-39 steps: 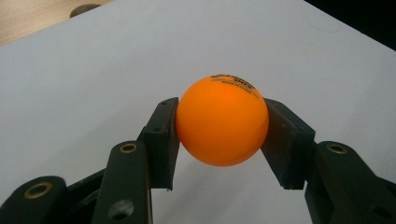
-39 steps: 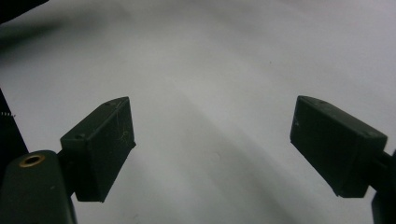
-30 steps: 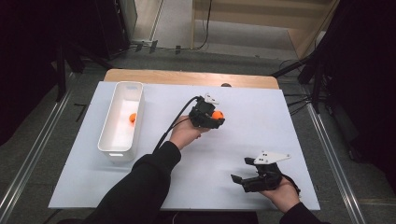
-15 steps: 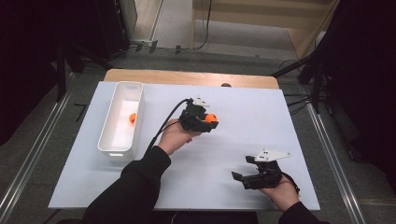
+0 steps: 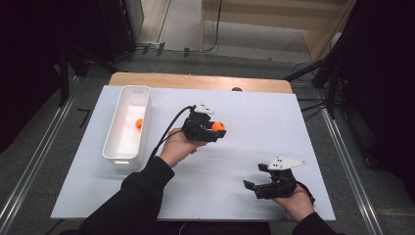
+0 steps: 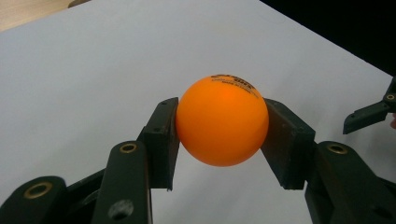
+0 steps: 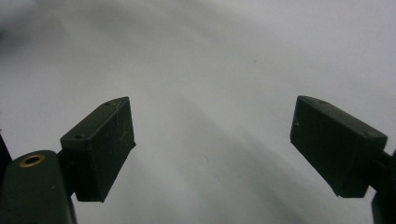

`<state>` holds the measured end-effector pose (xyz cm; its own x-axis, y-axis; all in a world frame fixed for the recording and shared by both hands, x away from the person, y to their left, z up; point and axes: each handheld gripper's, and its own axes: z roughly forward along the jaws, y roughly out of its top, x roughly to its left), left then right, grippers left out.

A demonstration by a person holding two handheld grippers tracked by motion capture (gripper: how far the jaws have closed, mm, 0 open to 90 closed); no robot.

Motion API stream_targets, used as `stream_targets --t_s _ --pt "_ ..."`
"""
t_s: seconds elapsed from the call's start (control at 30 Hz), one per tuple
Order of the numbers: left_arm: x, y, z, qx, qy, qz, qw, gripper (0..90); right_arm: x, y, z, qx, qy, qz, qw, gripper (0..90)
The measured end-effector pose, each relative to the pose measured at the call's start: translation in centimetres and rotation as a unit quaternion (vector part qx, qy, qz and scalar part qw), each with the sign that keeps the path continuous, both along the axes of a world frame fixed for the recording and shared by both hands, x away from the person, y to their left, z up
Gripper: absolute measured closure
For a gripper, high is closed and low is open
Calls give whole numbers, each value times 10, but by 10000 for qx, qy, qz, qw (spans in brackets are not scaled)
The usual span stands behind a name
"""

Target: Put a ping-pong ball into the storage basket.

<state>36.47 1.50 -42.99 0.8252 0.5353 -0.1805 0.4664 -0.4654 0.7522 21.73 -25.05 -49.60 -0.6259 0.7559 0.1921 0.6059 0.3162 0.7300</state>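
Observation:
An orange ball (image 6: 222,120) with dark print sits squeezed between both pads of my left gripper (image 6: 219,140), which is shut on it. From above, that gripper (image 5: 215,131) hangs over the middle of the white table sheet (image 5: 254,117), the orange ball (image 5: 218,126) at its tip. A second orange ball (image 5: 139,124) lies inside the white bin (image 5: 113,155) at the left. My right gripper (image 5: 254,182) rests low near the table's front right, jaws wide apart. In its own view the right gripper (image 7: 212,144) is open with bare white surface between the pads.
A strip of wooden tabletop (image 5: 195,81) shows behind the white sheet. The left gripper's black cable (image 5: 169,132) loops back toward the sleeve. Dark floor and metal rails (image 5: 29,166) flank the table. One jaw tip of the other gripper (image 6: 373,112) shows at the right edge of the left gripper view.
My left gripper has carried the orange ball leftward across the table, toward the white bin. The right gripper has stayed where it was.

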Motion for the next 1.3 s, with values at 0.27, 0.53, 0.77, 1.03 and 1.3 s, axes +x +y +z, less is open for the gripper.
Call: stream_targets --t_s 0.27,0.53,0.77,1.03,1.3 --pt "-4 7 -3 91 15 -12 10000 507 -3 3 2 23 -17 99 9999 123" --pt "-6 12 5 -14 -13 1 10000 507 -4 1 3 3 -4 89 10000 123" --pt "-6 17 14 39 -26 18 10000 506 -4 2 2 -10 -43 103 9999 123" --pt "-5 26 26 -49 -4 49 10000 506 -4 2 2 -18 -24 86 10000 123" --pt "-5 32 36 -41 -33 58 10000 506 -4 2 2 -26 -37 95 9999 123"
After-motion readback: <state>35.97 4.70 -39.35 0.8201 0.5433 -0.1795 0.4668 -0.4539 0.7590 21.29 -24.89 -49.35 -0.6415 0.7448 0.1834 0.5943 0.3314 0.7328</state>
